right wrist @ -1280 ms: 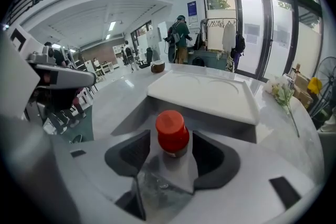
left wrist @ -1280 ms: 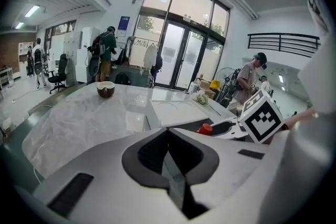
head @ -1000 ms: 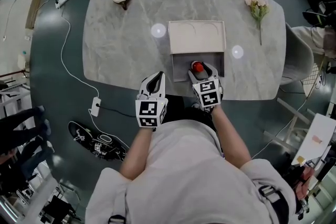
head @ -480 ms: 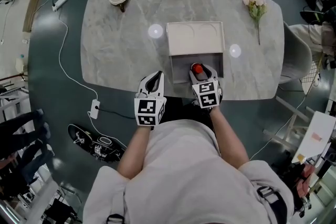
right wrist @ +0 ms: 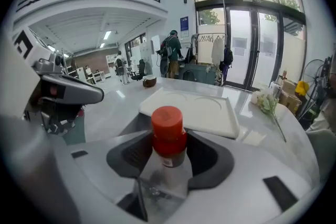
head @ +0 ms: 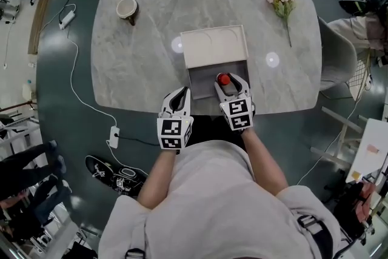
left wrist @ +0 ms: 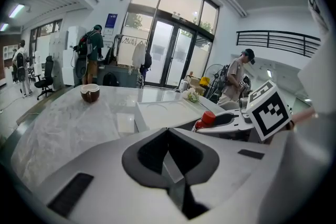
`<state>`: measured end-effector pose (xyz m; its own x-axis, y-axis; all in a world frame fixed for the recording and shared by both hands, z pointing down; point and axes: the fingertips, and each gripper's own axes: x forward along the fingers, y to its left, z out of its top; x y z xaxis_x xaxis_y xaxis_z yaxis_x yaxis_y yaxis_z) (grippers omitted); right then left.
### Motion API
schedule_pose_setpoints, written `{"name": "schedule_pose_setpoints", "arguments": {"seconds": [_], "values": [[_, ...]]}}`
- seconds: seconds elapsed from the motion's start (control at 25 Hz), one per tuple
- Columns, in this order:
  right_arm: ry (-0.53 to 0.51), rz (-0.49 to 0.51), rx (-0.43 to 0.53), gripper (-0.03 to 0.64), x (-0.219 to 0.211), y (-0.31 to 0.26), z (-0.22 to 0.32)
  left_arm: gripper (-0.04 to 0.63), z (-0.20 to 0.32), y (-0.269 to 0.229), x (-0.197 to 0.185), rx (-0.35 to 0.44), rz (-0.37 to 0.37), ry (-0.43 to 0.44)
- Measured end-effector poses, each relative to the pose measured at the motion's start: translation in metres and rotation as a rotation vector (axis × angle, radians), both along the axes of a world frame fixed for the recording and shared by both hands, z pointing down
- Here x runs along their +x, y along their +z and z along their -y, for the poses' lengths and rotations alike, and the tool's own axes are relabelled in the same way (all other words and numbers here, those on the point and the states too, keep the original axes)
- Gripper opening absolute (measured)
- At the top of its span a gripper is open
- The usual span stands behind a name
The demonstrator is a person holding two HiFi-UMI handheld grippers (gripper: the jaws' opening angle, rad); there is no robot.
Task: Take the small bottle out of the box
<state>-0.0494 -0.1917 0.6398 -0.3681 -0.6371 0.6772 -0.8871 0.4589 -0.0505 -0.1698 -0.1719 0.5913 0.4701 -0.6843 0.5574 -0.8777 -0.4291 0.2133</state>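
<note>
A small clear bottle with a red cap (head: 224,79) stands upright in the grey inside of the open box (head: 200,79), near its front right. My right gripper (head: 229,81) reaches into the box, and its dark pads (right wrist: 202,152) press on the bottle (right wrist: 168,136) from both sides, just under the cap. My left gripper (head: 181,93) hovers over the table's front edge, left of the box, with its fingertips met and nothing between them (left wrist: 168,131). In the left gripper view the bottle's cap (left wrist: 206,119) shows above the right gripper's fingers.
The box's white lid (head: 213,45) lies flipped back behind the box. A brown cup (head: 127,8) stands at the far left of the marble table (head: 139,70), and a sprig of flowers (head: 280,2) lies at the far right. A chair (head: 336,60) stands at the table's right.
My right gripper's jaws have drawn in on the bottle. The left gripper has barely moved. The head view has shifted a little.
</note>
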Motion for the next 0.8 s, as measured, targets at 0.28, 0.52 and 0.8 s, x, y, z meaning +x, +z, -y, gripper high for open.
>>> {"name": "schedule_pose_setpoints", "arguments": {"seconds": [0.28, 0.52, 0.8], "values": [[-0.001, 0.055, 0.103, 0.216, 0.014, -0.044, 0.007, 0.025, 0.006, -0.025, 0.022, 0.070, 0.003, 0.004], [0.011, 0.099, 0.190, 0.216, 0.023, -0.086, 0.010, 0.023, 0.011, -0.057, 0.030, 0.154, -0.006, -0.024], [0.010, 0.118, 0.299, 0.216, 0.038, -0.140, 0.014, 0.024, 0.019, -0.092, 0.043, 0.226, -0.016, -0.032]]}}
